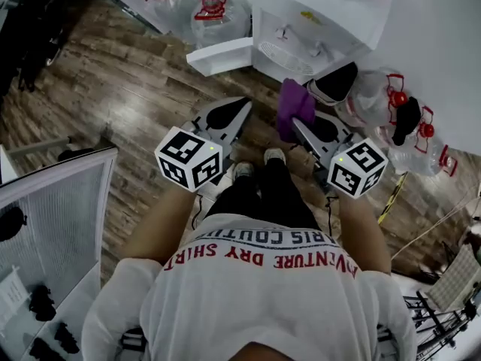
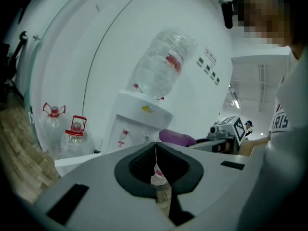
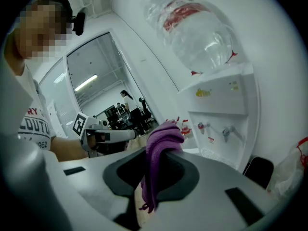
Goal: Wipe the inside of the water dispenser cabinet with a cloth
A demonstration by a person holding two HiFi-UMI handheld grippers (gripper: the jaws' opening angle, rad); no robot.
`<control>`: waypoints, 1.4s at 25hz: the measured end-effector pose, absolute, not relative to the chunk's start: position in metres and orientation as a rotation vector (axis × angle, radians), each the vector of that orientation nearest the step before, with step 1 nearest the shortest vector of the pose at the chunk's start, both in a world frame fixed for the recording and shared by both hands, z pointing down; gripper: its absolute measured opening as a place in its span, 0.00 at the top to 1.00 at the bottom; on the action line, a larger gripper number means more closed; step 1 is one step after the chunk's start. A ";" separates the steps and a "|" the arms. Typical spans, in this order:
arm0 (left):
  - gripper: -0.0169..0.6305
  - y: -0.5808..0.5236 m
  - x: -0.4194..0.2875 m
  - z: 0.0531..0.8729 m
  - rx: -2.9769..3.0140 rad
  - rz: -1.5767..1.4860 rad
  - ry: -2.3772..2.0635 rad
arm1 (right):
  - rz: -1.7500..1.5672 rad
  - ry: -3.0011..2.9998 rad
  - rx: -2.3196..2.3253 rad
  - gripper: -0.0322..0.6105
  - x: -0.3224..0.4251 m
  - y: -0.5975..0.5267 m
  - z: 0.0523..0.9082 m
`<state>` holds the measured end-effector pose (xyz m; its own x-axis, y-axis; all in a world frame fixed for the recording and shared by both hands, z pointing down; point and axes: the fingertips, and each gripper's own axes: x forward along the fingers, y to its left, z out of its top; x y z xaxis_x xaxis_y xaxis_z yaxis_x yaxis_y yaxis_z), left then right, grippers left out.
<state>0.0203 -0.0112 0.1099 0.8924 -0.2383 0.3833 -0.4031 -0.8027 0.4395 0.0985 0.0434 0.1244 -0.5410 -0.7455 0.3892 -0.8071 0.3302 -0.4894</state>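
Right gripper view: purple cloth (image 3: 161, 134) clamped in right tongs (image 3: 158, 153), long axis upright, bunched end up, loose end hanging, before water dispenser (image 3: 226, 109). Left tongs (image 2: 155, 153) pressed together, empty. Printed red across white shirt (image 1: 263, 292): "DRY SHIRT".

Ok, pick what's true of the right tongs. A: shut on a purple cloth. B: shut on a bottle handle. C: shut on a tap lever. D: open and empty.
A: in the right gripper view, the right tongs are closed on the purple cloth, which bunches above them and hangs below.
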 end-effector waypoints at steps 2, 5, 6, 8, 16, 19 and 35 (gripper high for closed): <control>0.93 -0.017 0.020 0.139 2.510 0.416 -0.482 | 1.011 -2.463 1.428 0.85 0.102 0.037 0.156; 0.93 -0.025 0.020 0.190 2.488 0.422 -0.511 | 1.012 -2.436 1.385 0.85 0.104 0.029 0.208; 0.93 -0.027 0.020 0.208 2.485 0.427 -0.520 | 1.009 -2.427 1.369 0.85 0.105 0.026 0.227; 0.93 -0.032 0.021 0.247 2.481 0.437 -0.532 | 1.005 -2.413 1.341 0.85 0.106 0.021 0.267; 0.93 -0.066 0.022 0.405 2.510 0.445 -0.552 | 0.905 -2.378 1.286 0.85 0.112 -0.019 0.434; 0.93 -0.084 0.024 0.459 2.519 0.437 -0.564 | 0.857 -2.371 1.280 0.85 0.119 -0.037 0.489; 0.93 -0.162 0.043 0.586 2.655 0.411 -0.571 | 0.637 -2.271 1.477 0.85 0.166 -0.131 0.628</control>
<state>0.0430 -0.1617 0.5857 0.8739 -0.3286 0.3583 -0.4438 -0.8400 0.3121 0.1656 -0.1312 0.6276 -0.3909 -0.7581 0.5221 -0.9190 0.3531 -0.1754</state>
